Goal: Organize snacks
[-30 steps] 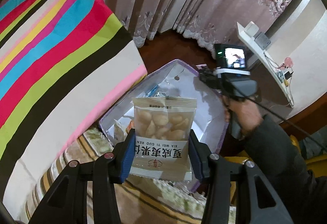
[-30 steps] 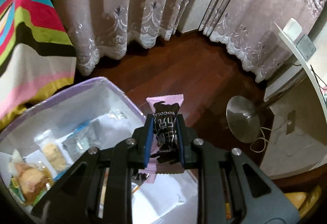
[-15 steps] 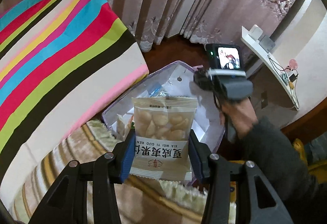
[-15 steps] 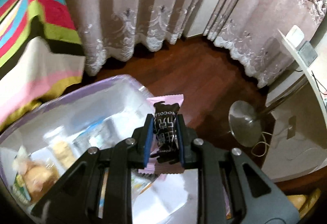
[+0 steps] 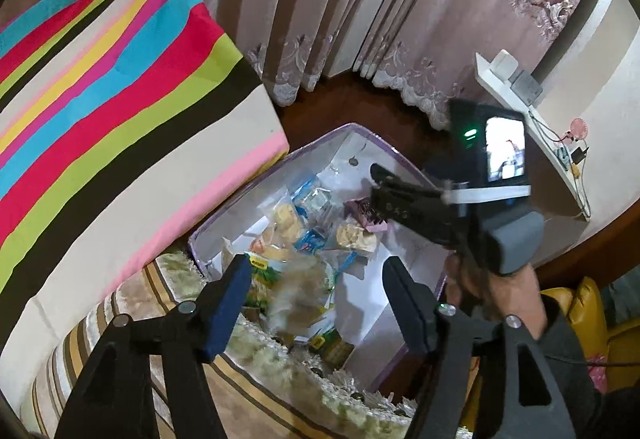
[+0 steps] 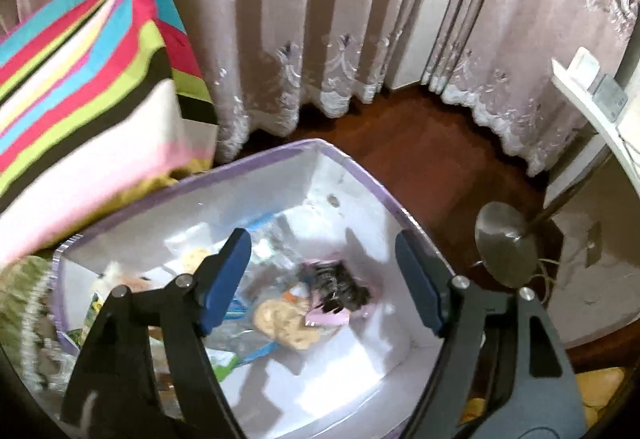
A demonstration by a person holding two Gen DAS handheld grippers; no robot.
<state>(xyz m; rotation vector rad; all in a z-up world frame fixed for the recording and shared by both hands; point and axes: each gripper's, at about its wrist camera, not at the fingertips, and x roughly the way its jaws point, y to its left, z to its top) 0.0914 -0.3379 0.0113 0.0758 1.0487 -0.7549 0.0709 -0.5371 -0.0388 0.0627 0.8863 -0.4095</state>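
A white storage box with a purple rim (image 5: 404, 155) (image 6: 360, 167) stands on the floor and holds several snack packets. My left gripper (image 5: 316, 287) is open above the box's near end; a clear packet of pale nuts (image 5: 300, 295) shows blurred between its fingers, over the snacks below. My right gripper (image 6: 322, 275) is open above the box; the pink and black chocolate packet (image 6: 336, 291) lies blurred in the box beneath it, next to a cookie packet (image 6: 284, 323). The right gripper also shows in the left wrist view (image 5: 376, 175).
A striped cushion (image 5: 100, 111) lies left of the box, over a fringed cover (image 5: 280, 367). Curtains (image 6: 320, 19) hang behind. A lamp base (image 6: 508, 243) stands on the dark wood floor at the right, near a white shelf (image 5: 532, 135).
Both grippers have opened. The nut packet has left the left gripper and the chocolate packet has left the right gripper, both now down in the box.
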